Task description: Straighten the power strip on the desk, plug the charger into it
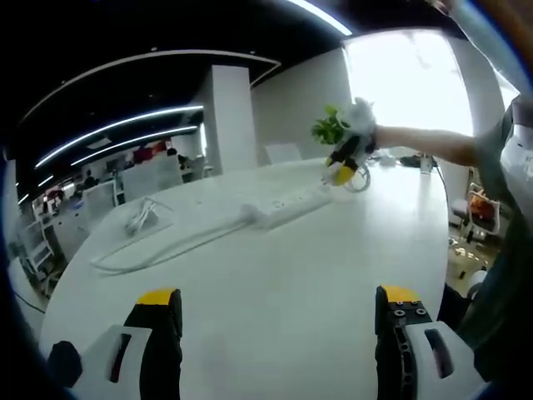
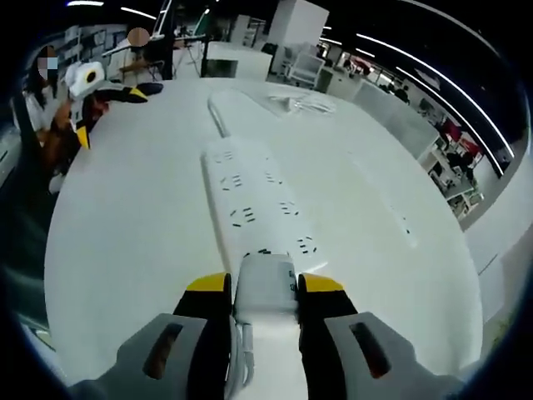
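Clamped between the right gripper [image 2: 265, 285] fingers, the charger [image 2: 266, 287] hovers over the power strip [image 2: 258, 200] for plugging, while the left gripper [image 1: 279, 312] fingers gape empty above the desk [image 1: 275, 275].

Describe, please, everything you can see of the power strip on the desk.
The power strip is a long white, plastic-looking bar lying flat on the white desk, with two rows of dark socket slots along its top. Its white cord leaves the far end and loops across the desk. The right gripper holds a white charger at its near end; whether the prongs are seated is hidden.
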Action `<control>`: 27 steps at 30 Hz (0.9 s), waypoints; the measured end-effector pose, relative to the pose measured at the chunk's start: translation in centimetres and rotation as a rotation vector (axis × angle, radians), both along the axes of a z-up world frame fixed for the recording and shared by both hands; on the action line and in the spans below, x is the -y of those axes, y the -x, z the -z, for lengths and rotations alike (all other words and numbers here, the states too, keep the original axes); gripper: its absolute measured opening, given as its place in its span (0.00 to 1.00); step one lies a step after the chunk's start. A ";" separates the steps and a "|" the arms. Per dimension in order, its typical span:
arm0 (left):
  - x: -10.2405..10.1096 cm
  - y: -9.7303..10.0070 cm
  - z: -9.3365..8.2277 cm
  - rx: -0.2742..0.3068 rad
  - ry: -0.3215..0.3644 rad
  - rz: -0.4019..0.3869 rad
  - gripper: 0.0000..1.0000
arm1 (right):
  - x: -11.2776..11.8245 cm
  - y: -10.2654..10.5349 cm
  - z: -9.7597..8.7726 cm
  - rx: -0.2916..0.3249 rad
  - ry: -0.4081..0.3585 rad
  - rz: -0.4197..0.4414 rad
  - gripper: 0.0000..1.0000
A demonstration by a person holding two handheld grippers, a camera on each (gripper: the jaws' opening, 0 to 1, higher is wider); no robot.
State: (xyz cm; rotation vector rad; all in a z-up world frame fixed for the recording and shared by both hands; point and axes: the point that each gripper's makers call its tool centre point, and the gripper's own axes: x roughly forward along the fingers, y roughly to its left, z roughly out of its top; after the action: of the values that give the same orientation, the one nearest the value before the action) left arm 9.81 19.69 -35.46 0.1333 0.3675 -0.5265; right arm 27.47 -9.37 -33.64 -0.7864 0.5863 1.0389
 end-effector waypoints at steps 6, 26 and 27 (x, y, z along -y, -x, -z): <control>0.1 0.0 0.1 0.000 0.001 0.004 1.00 | -0.2 0.2 0.3 0.004 0.034 -0.019 0.28; -0.3 0.2 0.4 -0.004 0.007 -0.006 1.00 | -0.2 0.2 0.4 0.042 0.202 -0.099 0.28; -0.3 0.2 0.4 -0.004 0.008 -0.007 1.00 | -0.2 0.2 0.4 0.043 0.208 -0.103 0.28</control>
State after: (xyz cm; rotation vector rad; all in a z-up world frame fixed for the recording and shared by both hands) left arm 9.57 20.01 -35.82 0.1234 0.3695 -0.5218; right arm 27.27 -9.12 -34.00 -1.0282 0.6287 1.0627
